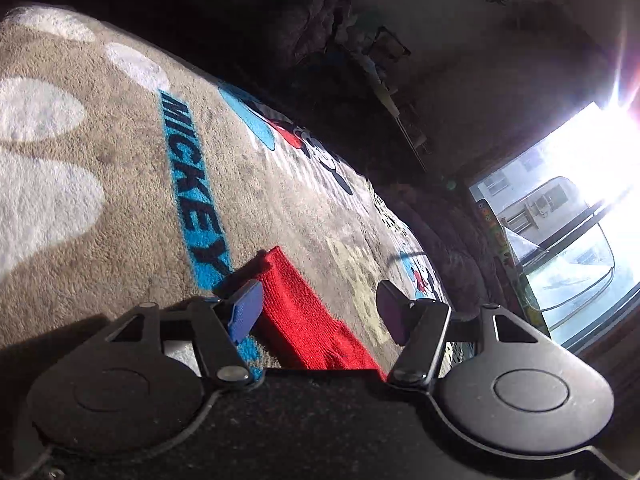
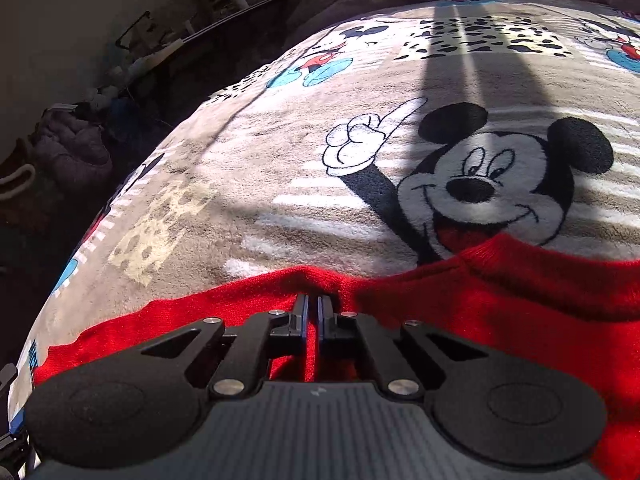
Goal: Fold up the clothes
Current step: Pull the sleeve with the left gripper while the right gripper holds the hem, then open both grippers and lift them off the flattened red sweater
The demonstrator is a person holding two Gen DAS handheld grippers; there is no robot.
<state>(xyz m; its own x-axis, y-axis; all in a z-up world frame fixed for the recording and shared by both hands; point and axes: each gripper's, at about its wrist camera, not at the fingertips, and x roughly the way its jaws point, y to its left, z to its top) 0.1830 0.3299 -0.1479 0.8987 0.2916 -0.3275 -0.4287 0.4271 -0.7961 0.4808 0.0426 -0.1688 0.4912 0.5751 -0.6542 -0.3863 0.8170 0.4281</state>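
A red knitted garment (image 2: pixel 500 300) lies spread on a beige cartoon-print blanket (image 2: pixel 280 168) over a bed. In the right wrist view my right gripper (image 2: pixel 313 304) is shut on a raised pinch of the red knit at the garment's far edge. In the left wrist view a narrow part of the red garment (image 1: pixel 308 312), perhaps a sleeve, runs between my left gripper's fingers. That left gripper (image 1: pixel 320 308) is open, its blue pads (image 1: pixel 245 314) apart and not pressing the cloth.
The blanket (image 1: pixel 120 200) covers the bed, with a blue lettered stripe (image 1: pixel 192 184) beside the sleeve. Dark bedding is heaped beyond the bed (image 1: pixel 320 12). A bright window (image 1: pixel 580 200) glares at right. Cluttered shelves and bags stand along the wall (image 2: pixel 100 92).
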